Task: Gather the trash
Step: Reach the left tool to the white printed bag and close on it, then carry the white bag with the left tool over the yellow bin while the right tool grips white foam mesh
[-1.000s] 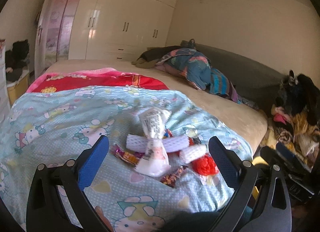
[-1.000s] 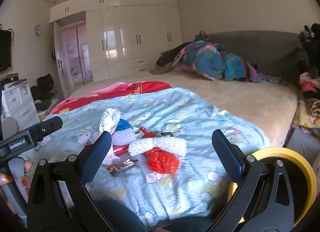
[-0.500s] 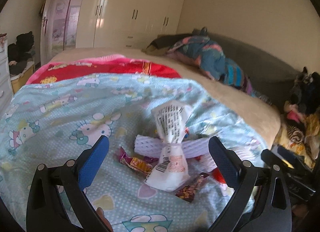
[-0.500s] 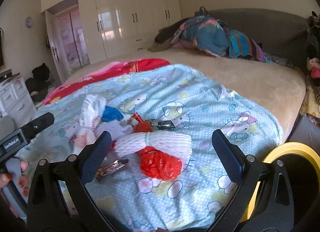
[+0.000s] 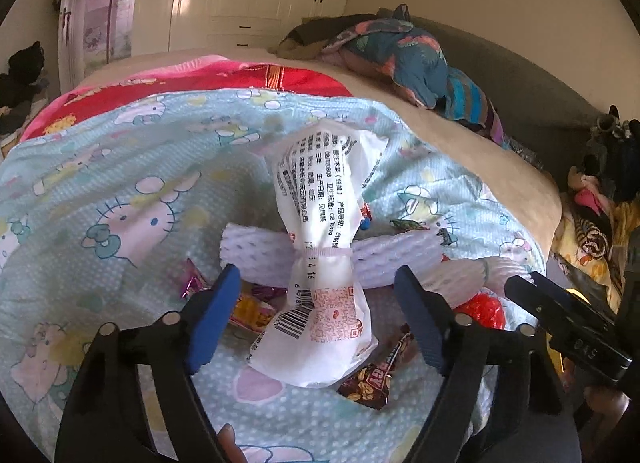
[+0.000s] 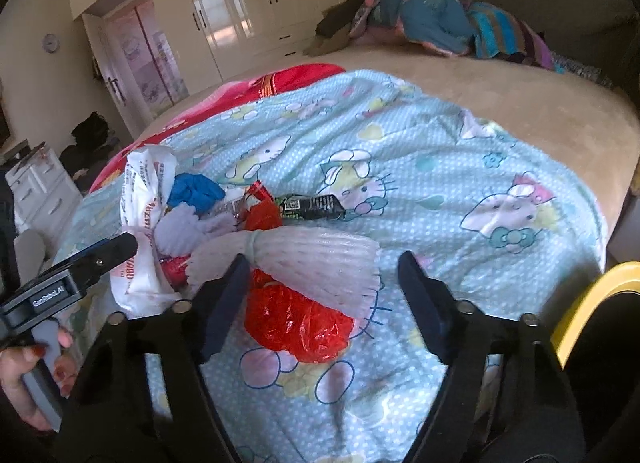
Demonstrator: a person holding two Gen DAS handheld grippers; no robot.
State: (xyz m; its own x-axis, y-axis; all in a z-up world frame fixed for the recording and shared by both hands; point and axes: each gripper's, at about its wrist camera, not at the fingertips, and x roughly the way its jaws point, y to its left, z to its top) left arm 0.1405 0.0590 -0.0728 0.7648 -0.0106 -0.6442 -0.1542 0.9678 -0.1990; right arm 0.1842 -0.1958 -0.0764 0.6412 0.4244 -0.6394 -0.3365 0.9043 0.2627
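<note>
Left wrist view: left gripper (image 5: 316, 315), jaws partly apart and just closing, straddles a white printed bag (image 5: 320, 263) on the blue cartoon quilt (image 5: 120, 191) without pressing it; a brown snack wrapper (image 5: 372, 375) lies beside. Right wrist view alone shows the right gripper (image 6: 320, 303), likewise narrowing and empty, over red crumpled plastic (image 6: 296, 323), white foam netting (image 6: 312, 259), and a yellow rim (image 6: 592, 299).

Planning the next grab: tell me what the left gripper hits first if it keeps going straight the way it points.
Most likely the white printed plastic bag, which lies dead ahead between the open fingers of the left gripper, whose jaws have just been closing. Nothing is pressed yet. Depth is unclear; the candy wrappers beside it lie close.
</note>
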